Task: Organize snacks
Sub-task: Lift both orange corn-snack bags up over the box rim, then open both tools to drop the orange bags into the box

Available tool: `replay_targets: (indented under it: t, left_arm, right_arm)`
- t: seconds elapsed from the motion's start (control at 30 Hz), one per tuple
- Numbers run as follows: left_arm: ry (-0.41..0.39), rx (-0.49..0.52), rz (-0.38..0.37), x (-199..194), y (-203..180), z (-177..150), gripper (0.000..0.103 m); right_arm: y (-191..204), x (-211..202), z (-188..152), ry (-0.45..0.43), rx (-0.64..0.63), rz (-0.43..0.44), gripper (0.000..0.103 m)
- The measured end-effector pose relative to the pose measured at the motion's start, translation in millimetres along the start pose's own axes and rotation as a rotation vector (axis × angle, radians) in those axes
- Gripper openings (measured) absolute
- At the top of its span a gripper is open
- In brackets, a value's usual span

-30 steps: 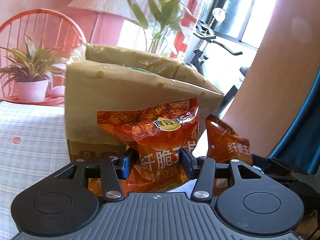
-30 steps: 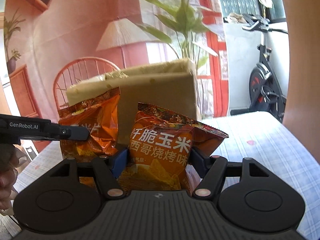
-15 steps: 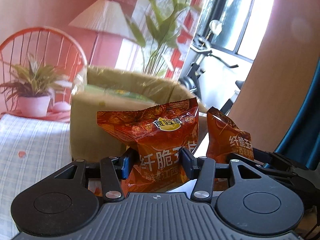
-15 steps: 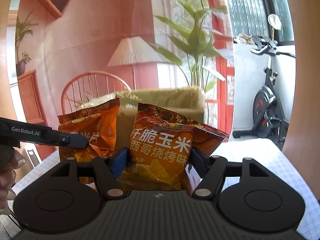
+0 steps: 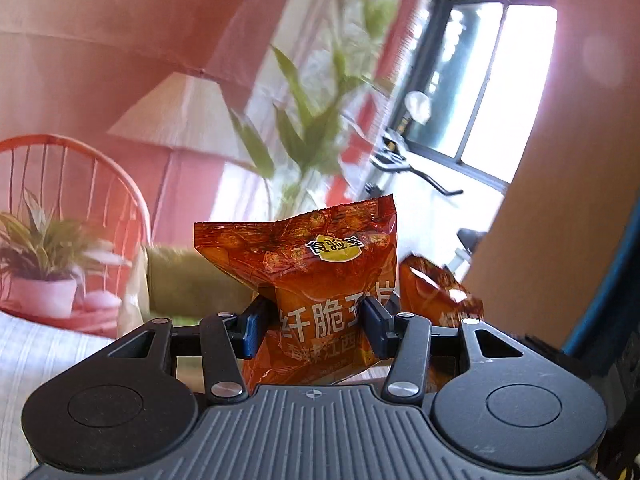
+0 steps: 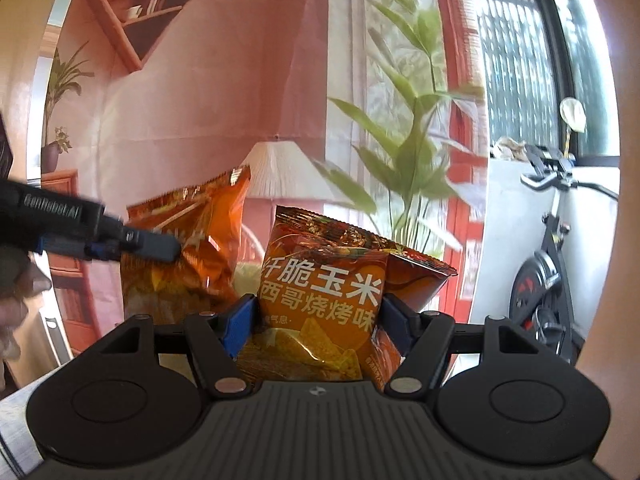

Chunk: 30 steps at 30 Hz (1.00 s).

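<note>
A bag could be slipping out, I think, because each one is being pinched low down and is puffy and slick (the tops are sticking up free). The two bags could also be bumping, since they are close. The left gripper [image 5: 316,330] is squeezing a red snack bag [image 5: 320,280] in the middle of its view, jaws partly shut. The right gripper [image 6: 318,322] is squeezing an orange snack bag [image 6: 320,304] the same way.

Each snack bag [image 5: 320,280] [image 6: 324,300] sits between tongs, side by side, before the cardboard box [image 5: 192,284].
</note>
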<state>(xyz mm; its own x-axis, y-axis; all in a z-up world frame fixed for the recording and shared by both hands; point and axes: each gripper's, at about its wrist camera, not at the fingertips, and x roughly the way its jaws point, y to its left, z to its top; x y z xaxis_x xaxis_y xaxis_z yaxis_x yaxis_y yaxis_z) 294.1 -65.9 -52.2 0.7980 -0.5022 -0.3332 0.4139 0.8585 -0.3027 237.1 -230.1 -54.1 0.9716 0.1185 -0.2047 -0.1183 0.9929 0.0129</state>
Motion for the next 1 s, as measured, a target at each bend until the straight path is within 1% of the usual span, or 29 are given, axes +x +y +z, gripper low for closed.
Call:
replay_targets:
  t: [0.13, 0.2, 0.37, 0.43, 0.53, 0.6, 0.63, 0.67, 0.7, 0.77, 0.87, 1.0]
  left_arm:
    - [-0.002, -0.014, 0.038, 30, 10, 22, 0.053]
    - [0.007, -0.021, 0.061, 46, 17, 27, 0.053]
    - [-0.020, -0.049, 0.098, 72, 36, 36, 0.053]
    - [-0.021, -0.038, 0.118, 79, 38, 35, 0.053]
    - [-0.011, 0.013, 0.146, 91, 38, 33, 0.053]
    - [0.012, 0.059, 0.164, 101, 37, 30, 0.054]
    - [0.030, 0.081, 0.176, 106, 36, 28, 0.056]
    - [0.047, 0.100, 0.189, 110, 35, 26, 0.063]
    - [0.058, 0.113, 0.206, 114, 35, 25, 0.072]
    - [0.065, 0.134, 0.239, 116, 35, 22, 0.077]
    - [0.073, 0.128, 0.241, 116, 39, 22, 0.077]
    - [0.073, 0.098, 0.223, 105, 42, 25, 0.077]
  right_arm:
    - [-11, 35, 11, 0.005, -0.011, 0.008, 0.069]
    - [-14, 55, 14, 0.017, -0.016, 0.018, 0.069]
    - [-17, 101, 15, 0.043, -0.043, 0.021, 0.069]
    - [-18, 116, 13, 0.062, -0.046, 0.030, 0.069]
    - [-17, 132, 8, 0.090, -0.054, 0.038, 0.070]
    - [-16, 140, 3, 0.114, -0.053, 0.045, 0.071]
    - [-17, 144, 1, 0.131, -0.051, 0.050, 0.071]
    - [-17, 148, -2, 0.149, -0.050, 0.050, 0.072]
    - [-16, 151, -4, 0.160, -0.052, 0.041, 0.075]
    - [-16, 152, -8, 0.163, -0.058, 0.017, 0.079]
    - [-19, 151, -9, 0.161, -0.046, 0.023, 0.085]
    - [-21, 142, -8, 0.154, -0.039, 0.021, 0.085]
